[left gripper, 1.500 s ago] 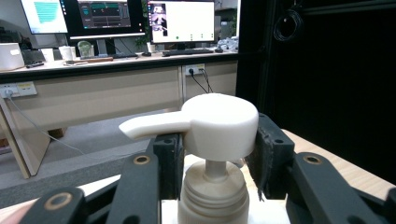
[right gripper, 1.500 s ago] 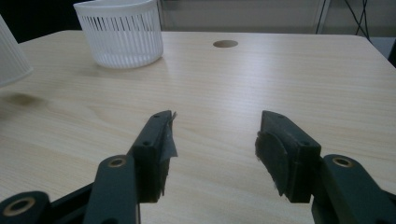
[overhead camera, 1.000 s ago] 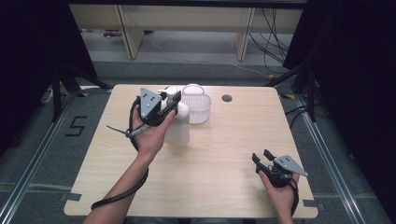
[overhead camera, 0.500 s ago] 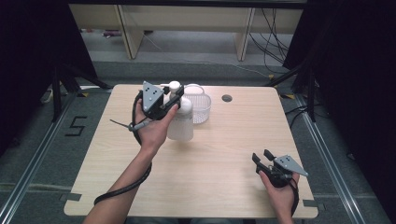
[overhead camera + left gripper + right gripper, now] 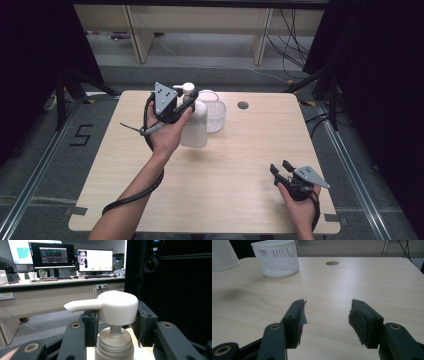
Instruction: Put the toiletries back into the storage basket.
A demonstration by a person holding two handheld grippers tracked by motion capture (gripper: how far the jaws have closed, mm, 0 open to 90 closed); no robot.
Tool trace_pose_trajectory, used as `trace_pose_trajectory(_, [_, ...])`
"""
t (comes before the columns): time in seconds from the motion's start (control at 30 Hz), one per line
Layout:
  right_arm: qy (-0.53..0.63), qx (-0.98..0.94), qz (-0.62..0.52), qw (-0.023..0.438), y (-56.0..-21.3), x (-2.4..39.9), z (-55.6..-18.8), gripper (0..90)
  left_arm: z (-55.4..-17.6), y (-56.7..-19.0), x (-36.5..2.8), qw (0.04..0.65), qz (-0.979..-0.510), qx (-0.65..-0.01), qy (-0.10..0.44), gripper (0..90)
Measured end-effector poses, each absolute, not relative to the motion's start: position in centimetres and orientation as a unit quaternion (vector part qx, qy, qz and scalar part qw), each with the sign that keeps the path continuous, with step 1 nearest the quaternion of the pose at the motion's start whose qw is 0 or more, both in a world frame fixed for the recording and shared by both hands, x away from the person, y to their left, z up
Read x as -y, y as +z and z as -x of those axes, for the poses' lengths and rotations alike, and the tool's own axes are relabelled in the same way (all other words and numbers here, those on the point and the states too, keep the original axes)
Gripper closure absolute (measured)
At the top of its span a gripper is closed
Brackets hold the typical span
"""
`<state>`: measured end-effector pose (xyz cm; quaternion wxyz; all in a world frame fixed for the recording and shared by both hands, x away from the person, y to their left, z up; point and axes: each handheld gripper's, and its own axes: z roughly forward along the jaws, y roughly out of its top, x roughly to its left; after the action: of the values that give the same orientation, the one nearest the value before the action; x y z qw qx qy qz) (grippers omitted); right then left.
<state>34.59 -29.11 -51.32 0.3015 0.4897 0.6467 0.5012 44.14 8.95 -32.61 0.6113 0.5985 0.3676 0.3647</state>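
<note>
A white pump bottle [image 5: 196, 129] stands out from the back middle of the table, just left of the basket. My left gripper [image 5: 186, 102] is shut on its top, the jaws on either side of the pump head [image 5: 117, 306], whose spout points left in the left gripper view. Whether the bottle's base touches the table I cannot tell. The bottle's ribbed lower body [image 5: 223, 253] shows at the upper left of the right gripper view. My right gripper [image 5: 280, 166] rests low at the front right of the table, open, with bare wood between its jaws [image 5: 327, 307].
A white slotted basket [image 5: 216, 116] [image 5: 275, 258] stands right behind the bottle. A round cable hole [image 5: 243, 105] [image 5: 332, 263] is in the table top near the back edge. Desks with lit monitors [image 5: 53, 255] stand beyond the table.
The left gripper and the bottle's top have shifted slightly upward in the picture. The right gripper has stayed where it was.
</note>
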Motion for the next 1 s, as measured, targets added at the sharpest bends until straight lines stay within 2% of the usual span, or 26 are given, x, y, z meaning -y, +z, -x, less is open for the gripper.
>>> trace_pose_trajectory(1.0, [0.505,-0.647,-0.488,0.297,-51.4,29.1,-34.6,46.0,-46.5,-30.9,-8.8,0.623,-0.585,-0.365,0.369,59.1])
